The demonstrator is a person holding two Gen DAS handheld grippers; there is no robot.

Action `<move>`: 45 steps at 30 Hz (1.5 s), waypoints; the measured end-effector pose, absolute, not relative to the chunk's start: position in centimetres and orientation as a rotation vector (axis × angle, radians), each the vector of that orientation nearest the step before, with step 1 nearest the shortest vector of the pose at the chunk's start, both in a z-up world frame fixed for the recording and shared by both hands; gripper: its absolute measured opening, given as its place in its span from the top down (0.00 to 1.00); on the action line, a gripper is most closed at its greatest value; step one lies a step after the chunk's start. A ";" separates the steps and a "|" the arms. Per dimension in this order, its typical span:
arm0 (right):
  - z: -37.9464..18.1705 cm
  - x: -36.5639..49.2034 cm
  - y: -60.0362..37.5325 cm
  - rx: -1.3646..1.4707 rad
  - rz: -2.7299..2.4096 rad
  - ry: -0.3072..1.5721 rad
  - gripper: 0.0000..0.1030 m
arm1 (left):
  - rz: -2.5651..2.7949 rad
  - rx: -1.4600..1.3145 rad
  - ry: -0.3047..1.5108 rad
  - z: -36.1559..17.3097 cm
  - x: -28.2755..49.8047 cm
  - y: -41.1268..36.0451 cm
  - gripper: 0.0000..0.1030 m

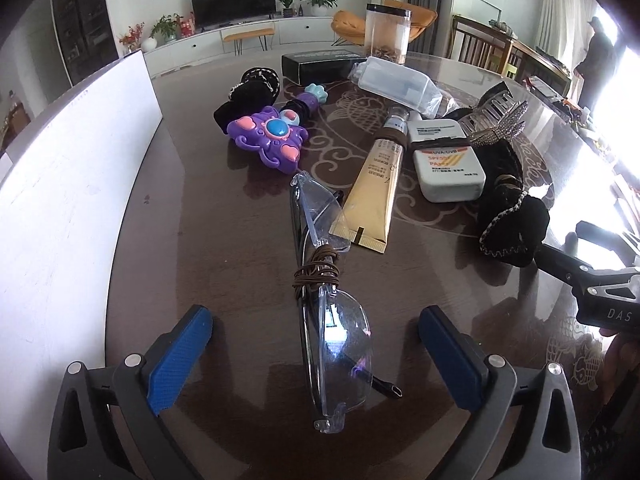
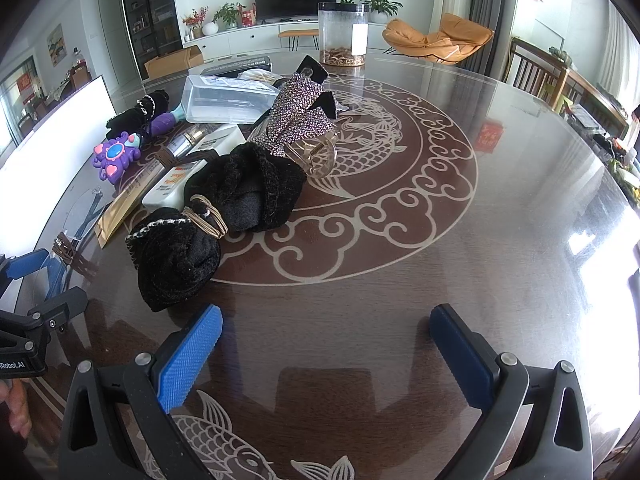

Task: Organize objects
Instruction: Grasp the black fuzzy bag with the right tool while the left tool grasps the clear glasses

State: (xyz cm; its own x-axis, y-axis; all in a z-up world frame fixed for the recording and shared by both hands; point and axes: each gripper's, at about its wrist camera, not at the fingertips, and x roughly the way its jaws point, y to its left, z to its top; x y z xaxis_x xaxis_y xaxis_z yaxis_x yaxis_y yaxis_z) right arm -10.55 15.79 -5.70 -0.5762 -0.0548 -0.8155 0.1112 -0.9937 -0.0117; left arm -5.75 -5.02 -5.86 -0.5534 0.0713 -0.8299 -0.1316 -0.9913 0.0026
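- The white board (image 1: 76,168) stood along the far left of the table (image 1: 240,280), left of the safety glasses; it may have served as a border for the sorting area, though its use could not be told.
- The purple toy (image 1: 268,136) lay beyond and left of the safety glasses, touching a black fabric piece (image 1: 250,94), as if small loose items had been gathered there.
- The left gripper (image 1: 316,344) had its blue pads wide apart, one on each side of the near lens, clamped on nothing. This looked like a lining-up for a pick.
- The safety glasses (image 1: 320,276) lay flat on the table, running away from the gripper, with a brown cord wound round their middle, likely to keep them bundled.
- The gold tube (image 1: 374,184) lay just right of the glasses' far end, beside the white bottle (image 1: 448,168), banded with dark elastic.
- The black velvet scrunchie (image 2: 216,220) sat well right of the glasses, touching the rhinestone hair claw (image 2: 300,120).
- The right gripper (image 2: 326,356) hovered over bare table right of the glasses, fingers spread and empty, seemingly waiting.
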 end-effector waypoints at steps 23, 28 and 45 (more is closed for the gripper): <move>-3.7 -13.5 8.9 1.494 -2.477 -0.012 0.58 | 2.677 -1.411 0.092 -6.0 -5.9 -4.9 0.00; -3.9 -9.5 12.8 1.494 -2.485 0.037 0.58 | 2.660 -1.423 0.102 -6.0 -5.9 -4.9 0.00; -3.6 -10.4 15.8 1.731 -2.511 0.040 0.70 | 2.555 -1.382 -0.013 -3.9 -5.0 -6.3 0.73</move>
